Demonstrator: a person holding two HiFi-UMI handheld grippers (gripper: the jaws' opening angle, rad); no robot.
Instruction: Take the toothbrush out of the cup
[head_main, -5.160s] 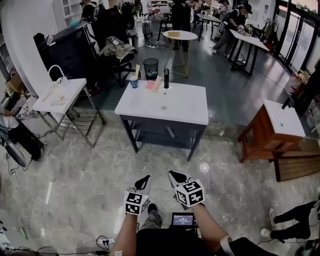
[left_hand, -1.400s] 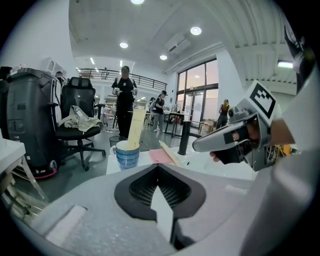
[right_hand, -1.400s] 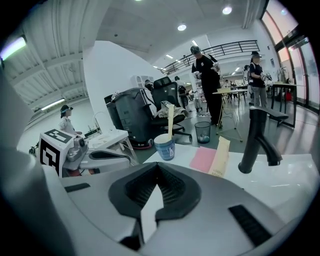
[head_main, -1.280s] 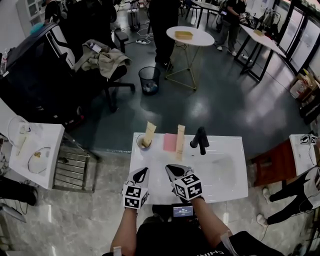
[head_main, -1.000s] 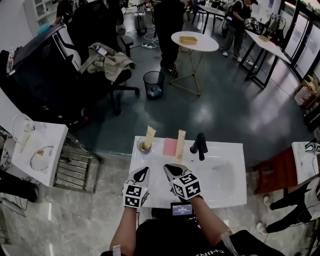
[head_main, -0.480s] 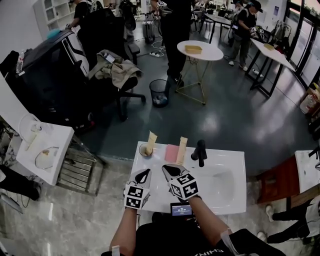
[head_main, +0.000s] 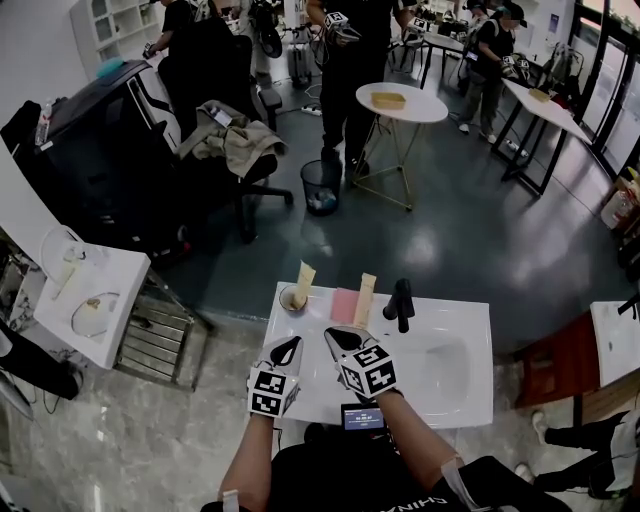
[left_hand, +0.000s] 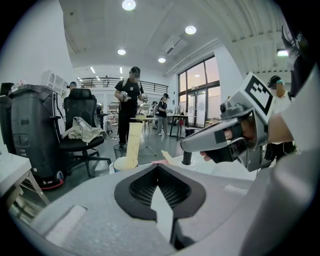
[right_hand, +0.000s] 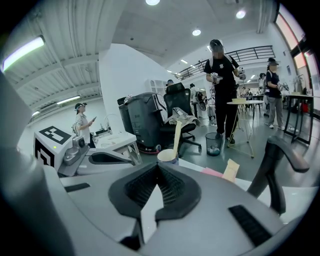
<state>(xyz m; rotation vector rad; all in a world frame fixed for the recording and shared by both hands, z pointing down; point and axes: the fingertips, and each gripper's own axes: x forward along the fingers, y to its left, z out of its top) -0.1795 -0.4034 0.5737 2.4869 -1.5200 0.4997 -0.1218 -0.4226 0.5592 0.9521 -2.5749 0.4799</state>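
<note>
Currently the left claw (head_main: 291, 346) and the right claw (head_main: 336, 336) hover side by side over the near edge of the white sink table (head_main: 450, 400). Each is pinched together with nothing between its tips. The toothbrush (head_main: 303, 279) stands in the cup (head_main: 290, 300) at the table's far left corner, left of the black faucet (head_main: 401, 303) and apart from both claws.

Glossy dark floor (head_main: 450, 230); round white table (head_main: 422, 106); black office chair (head_main: 225, 72)
</note>
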